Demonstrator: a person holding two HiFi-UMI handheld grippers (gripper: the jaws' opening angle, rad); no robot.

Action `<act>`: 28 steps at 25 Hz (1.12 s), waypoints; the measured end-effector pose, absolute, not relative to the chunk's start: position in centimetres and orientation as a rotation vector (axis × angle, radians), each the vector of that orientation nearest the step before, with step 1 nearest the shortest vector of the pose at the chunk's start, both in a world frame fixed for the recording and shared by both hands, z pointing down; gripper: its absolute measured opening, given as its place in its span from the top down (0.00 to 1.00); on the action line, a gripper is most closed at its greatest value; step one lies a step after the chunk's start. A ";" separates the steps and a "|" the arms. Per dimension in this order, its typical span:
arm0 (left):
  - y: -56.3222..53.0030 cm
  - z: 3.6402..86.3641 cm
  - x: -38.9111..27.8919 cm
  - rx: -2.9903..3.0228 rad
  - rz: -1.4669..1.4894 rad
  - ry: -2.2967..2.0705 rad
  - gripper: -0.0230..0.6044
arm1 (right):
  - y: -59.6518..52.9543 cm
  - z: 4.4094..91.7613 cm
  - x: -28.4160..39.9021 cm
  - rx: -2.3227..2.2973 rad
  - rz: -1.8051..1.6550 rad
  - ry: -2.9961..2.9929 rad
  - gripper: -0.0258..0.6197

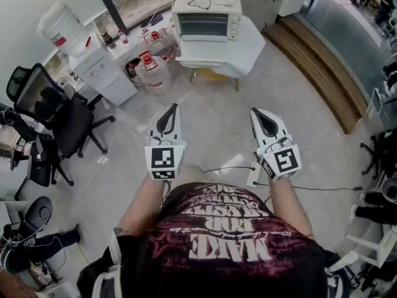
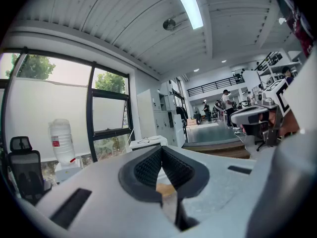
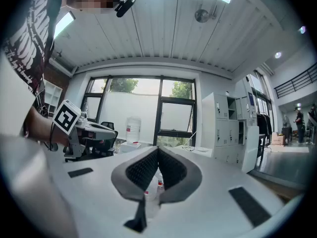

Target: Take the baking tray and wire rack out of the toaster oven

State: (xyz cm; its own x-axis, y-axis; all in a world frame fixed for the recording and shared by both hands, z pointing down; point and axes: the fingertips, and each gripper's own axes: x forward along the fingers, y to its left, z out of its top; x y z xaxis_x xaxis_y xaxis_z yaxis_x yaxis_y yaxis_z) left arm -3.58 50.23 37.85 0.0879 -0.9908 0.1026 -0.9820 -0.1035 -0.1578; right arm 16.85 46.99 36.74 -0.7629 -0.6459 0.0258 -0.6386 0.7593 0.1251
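The white toaster oven [image 1: 206,18] stands on a white-covered table [image 1: 248,48] far ahead of me, its glass door closed. A pair of glasses [image 1: 200,2] lies on top of it. I cannot see the baking tray or the wire rack. My left gripper [image 1: 170,113] and right gripper [image 1: 259,118] are held side by side over the floor, well short of the table, and both point towards it. In the left gripper view the left gripper [image 2: 161,150] is shut on nothing, and the oven [image 2: 143,145] shows small just beyond it. The right gripper [image 3: 158,150] is also shut and empty.
A water dispenser [image 1: 93,67] with a bottle and several water jugs [image 1: 152,67] stand left of the table. A black office chair [image 1: 56,113] is at my left. A wooden step [image 1: 316,67] runs along the right, and a cable [image 1: 310,188] lies on the floor.
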 end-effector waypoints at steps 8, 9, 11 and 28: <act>52.3 37.2 -3.1 -2.267 -0.310 2.057 0.95 | 48.4 37.2 17.0 1.056 -0.119 -2.904 0.96; 52.4 37.2 -3.3 -2.261 -0.307 2.069 0.95 | 48.5 37.3 16.9 1.048 -0.116 -2.911 0.96; 52.8 37.3 -3.8 -2.249 -0.309 2.088 0.95 | 48.8 37.4 16.6 1.029 -0.121 -2.920 0.96; 45.8 40.3 -6.8 -2.385 -0.301 2.055 0.95 | 43.6 39.6 13.8 1.104 -0.037 -2.871 0.94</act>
